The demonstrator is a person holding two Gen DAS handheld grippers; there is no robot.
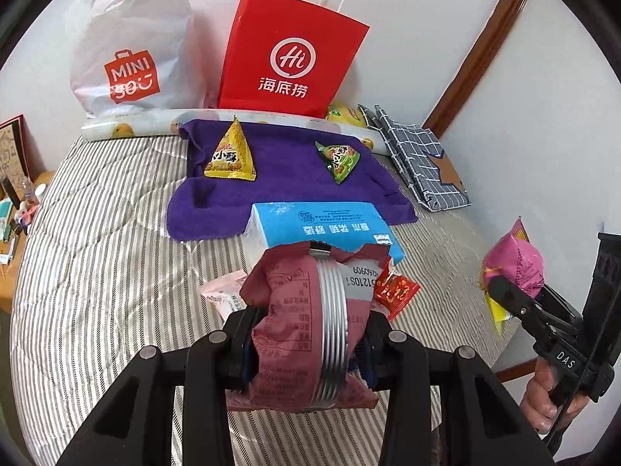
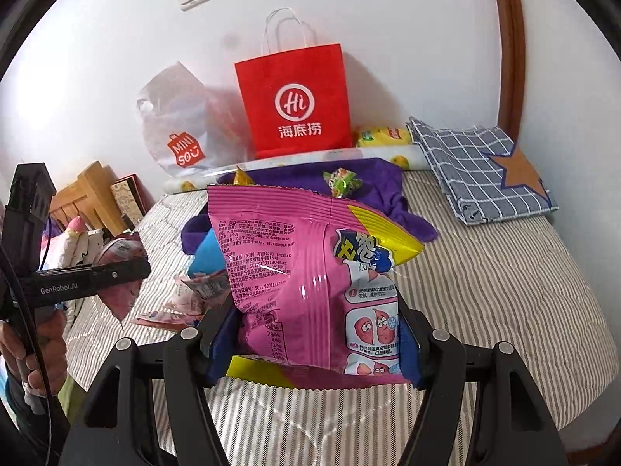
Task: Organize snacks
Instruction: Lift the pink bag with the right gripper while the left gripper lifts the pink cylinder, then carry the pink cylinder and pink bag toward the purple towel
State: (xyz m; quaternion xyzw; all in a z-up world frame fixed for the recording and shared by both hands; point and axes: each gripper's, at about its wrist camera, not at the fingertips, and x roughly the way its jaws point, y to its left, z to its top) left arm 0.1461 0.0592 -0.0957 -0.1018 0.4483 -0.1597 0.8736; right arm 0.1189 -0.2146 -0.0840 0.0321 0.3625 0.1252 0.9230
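left tool (image 1: 306, 343): clamped on crinkled dusty-red foil snack packet (image 1: 295, 322), silver seam band
right tool (image 2: 314, 343): clamped on glossy pink-yellow plastic snack bag (image 2: 306, 272)
12 o'clock: red paper bag (image 1: 291, 54)

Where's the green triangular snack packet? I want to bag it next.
The green triangular packet lies on the purple towel, on its right side in the left wrist view, right of the yellow triangular packet and in front of the red paper bag.

Purple towel (image 1: 279, 178), checked cloth (image 2: 477, 167) on striped bed (image 1: 97, 233).
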